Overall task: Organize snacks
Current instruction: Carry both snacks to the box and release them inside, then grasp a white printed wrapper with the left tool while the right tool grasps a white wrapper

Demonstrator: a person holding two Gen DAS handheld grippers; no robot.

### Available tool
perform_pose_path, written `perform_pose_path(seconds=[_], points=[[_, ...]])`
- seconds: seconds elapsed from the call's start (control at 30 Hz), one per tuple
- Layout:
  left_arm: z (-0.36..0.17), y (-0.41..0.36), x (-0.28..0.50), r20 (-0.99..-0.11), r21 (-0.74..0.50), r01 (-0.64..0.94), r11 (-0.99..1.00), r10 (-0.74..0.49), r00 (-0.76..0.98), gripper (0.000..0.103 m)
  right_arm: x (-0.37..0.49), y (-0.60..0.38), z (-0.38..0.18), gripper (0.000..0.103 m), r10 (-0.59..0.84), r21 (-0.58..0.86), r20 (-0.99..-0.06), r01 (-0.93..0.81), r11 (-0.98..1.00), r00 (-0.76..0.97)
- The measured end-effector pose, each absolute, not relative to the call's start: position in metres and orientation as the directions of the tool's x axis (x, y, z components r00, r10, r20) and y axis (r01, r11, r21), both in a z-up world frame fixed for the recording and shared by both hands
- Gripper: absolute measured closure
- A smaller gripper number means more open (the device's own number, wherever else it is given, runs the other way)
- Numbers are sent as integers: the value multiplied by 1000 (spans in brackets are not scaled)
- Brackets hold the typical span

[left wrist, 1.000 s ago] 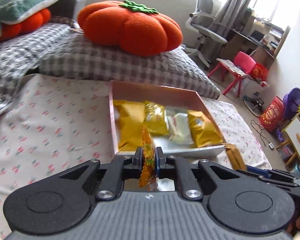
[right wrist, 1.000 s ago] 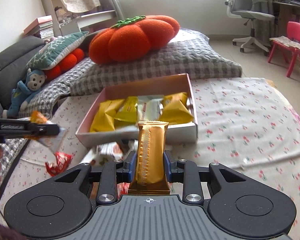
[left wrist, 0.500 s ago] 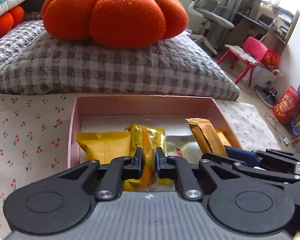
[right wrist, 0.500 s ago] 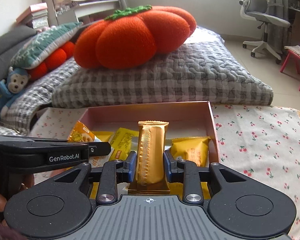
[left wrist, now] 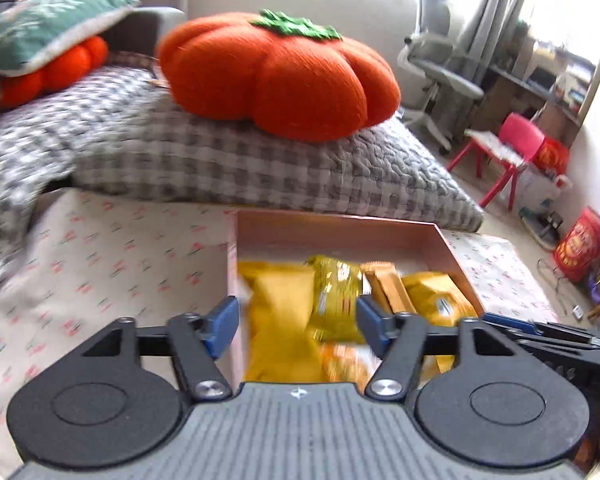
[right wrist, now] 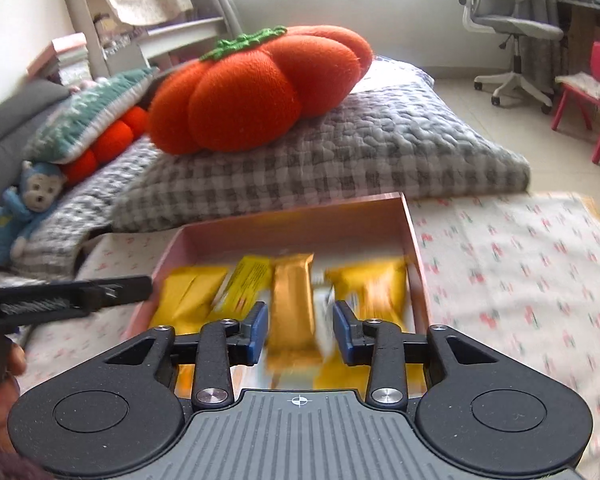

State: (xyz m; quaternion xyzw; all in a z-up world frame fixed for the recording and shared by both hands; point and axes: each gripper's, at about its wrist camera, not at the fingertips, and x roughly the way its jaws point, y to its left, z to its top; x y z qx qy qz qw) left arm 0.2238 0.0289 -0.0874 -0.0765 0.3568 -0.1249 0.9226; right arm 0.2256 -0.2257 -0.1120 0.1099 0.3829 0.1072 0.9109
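A pink cardboard box lies on the cherry-print sheet and holds several yellow and gold snack packets. My left gripper is open over the box's near left part, above a yellow-green packet; an orange packet lies just below it. My right gripper is open over the box, with the gold bar lying in the box between its fingers. The left gripper shows from the side in the right wrist view. The right gripper's fingers show in the left wrist view.
A grey checked cushion lies just behind the box with an orange pumpkin pillow on it. A blue monkey toy sits at far left. An office chair and red child chair stand on the floor at right.
Both grippers have opened: the orange-yellow packet left my left gripper and the gold bar left my right gripper, both now lying in the box. Both grippers have drawn back a little.
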Motion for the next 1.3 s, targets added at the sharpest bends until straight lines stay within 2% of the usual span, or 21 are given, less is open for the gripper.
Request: perform_pose_path(seconds=[0.07, 0.2, 0.4, 0.5, 0.67, 0.87, 1.07, 1.2, 1.3], points=[[-85, 49, 192, -626, -229, 155, 961, -267, 732, 26, 199, -233, -108, 57, 288, 295, -675, -109, 949, 680], [-100, 84, 140, -644, -240, 88, 967, -226, 731, 21, 152, -245, -109, 50, 306, 328, -691, -93, 940, 655], [-130, 105, 99, -683, -198, 74, 977, -192, 705, 20, 111, -243, -125, 44, 267, 295, -720, -66, 953, 640], [-129, 101, 105, -683, -216, 67, 974, -200, 703, 19, 108, -242, -135, 44, 276, 320, -730, -44, 946, 625], [-129, 88, 113, -678, -158, 101, 982, -183, 712, 19, 113, -239, -137, 44, 260, 308, -729, -35, 951, 633], [-134, 82, 129, -680, -182, 74, 981, -180, 711, 20, 127, -237, -136, 42, 256, 307, -723, -34, 951, 641], [-121, 38, 145, -647, -231, 188, 955, -295, 703, 18, 152, -230, -135, 42, 256, 321, -710, -23, 947, 656], [-131, -1, 166, -673, -227, 221, 949, -317, 668, 11, 174, -219, -138, 42, 255, 316, -720, -22, 949, 645], [-146, -12, 183, -709, -251, 180, 951, -307, 635, 15, 187, -217, -147, 43, 206, 278, -743, 13, 961, 636]])
